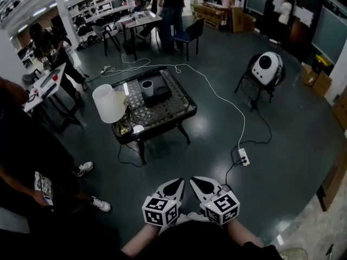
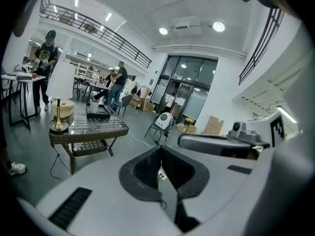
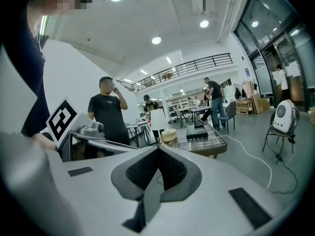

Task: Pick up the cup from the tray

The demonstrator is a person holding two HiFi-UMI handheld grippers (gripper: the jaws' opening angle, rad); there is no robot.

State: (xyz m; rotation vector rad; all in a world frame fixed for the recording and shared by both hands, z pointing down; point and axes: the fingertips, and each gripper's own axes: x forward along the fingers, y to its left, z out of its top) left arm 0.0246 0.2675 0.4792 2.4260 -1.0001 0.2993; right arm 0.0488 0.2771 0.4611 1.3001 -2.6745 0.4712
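A white cup (image 1: 147, 85) stands on a black tray (image 1: 159, 96) at the far side of a low dark table (image 1: 162, 115), well ahead of me. Both grippers are held low and close to my body, far from the table. My left gripper (image 1: 180, 182) is shut with nothing in it, and my right gripper (image 1: 193, 180) beside it is shut and empty too. The left gripper view shows the cup (image 2: 94, 103) and tray (image 2: 98, 115) small at the left, beyond the gripper (image 2: 160, 150). In the right gripper view the cup (image 3: 190, 128) and tray (image 3: 197, 135) sit beyond the gripper (image 3: 158, 150).
A white-shaded lamp (image 1: 110, 104) stands on the table's near left corner. A white cable and power strip (image 1: 243, 156) lie on the floor to the right. A chair with a white round case (image 1: 265, 68) is at the far right. A person (image 1: 27, 161) stands close on my left.
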